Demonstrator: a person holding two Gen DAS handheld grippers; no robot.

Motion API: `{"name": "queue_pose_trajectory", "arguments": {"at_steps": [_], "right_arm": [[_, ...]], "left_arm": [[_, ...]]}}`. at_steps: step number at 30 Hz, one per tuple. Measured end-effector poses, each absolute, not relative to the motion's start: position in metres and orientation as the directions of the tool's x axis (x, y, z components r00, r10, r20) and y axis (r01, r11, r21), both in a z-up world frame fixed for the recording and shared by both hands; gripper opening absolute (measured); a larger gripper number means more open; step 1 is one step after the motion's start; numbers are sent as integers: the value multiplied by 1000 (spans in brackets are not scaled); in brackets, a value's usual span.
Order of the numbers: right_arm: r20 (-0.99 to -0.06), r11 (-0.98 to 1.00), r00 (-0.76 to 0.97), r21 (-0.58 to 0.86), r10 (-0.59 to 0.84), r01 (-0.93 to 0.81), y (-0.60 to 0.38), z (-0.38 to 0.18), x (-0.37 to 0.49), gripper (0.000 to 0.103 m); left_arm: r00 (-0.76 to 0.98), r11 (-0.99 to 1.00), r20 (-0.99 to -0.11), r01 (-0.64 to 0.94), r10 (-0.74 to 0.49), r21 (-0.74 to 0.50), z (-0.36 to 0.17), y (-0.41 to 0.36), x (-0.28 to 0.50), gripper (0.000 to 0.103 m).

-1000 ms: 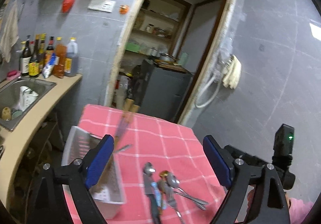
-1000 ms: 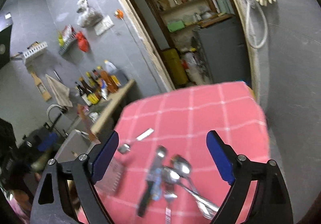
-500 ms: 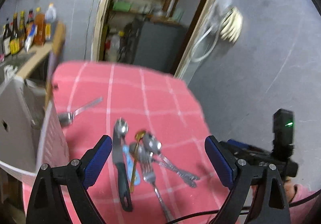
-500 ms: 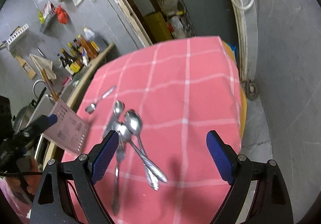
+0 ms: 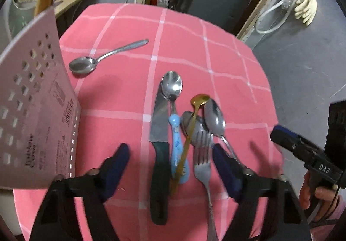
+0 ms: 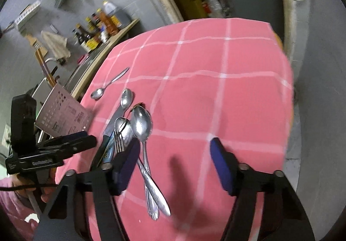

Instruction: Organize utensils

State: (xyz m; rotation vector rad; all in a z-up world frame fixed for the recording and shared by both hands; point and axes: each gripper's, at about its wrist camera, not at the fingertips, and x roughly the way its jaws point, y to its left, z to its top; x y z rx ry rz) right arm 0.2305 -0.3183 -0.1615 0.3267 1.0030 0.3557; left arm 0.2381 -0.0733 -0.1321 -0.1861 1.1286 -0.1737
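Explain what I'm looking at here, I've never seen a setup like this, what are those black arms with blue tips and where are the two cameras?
There is no robot: a person holds a hand-operated gripper in each hand, and each carries a wide-angle camera looking forward along its two blue-tipped fingers. One picture is from the left gripper, the other from the right gripper; each also glimpses the other. Both are open and hold nothing. Below lies a pink checked tablecloth with a pile of cutlery: a dark-handled knife, a fork, a gold spoon, a blue-handled utensil and several steel spoons. One lone spoon lies apart, near a perforated plastic basket.
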Motion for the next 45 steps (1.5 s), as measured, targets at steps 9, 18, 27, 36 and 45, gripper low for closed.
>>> {"name": "queue_pose_trajectory", "arguments": {"at_steps": [9,18,27,36,45], "right_arm": [[-757,858,404,434,513,-276,-279,-172,264,36],[-776,836,340,414,531,-361,-255,-179,284,31],[-779,833,325,425,536,-355,-253,-179,286,17],[-766,815,305,465,566,-346,-255,-180,278,4],[-767,807,284,477,575,-348,-256,-183,287,4]], "left_arm": [[385,976,-902,-10,-197,-217,-148,-69,254,40],[366,977,-910,-13,-195,-215,-155,-70,271,39],[340,962,-907,-24,-249,-273,-155,-67,271,18],[357,937,-877,-11,-323,-349,-145,-66,265,9],[319,938,-893,-31,-317,-344,-158,-66,274,9]]}}
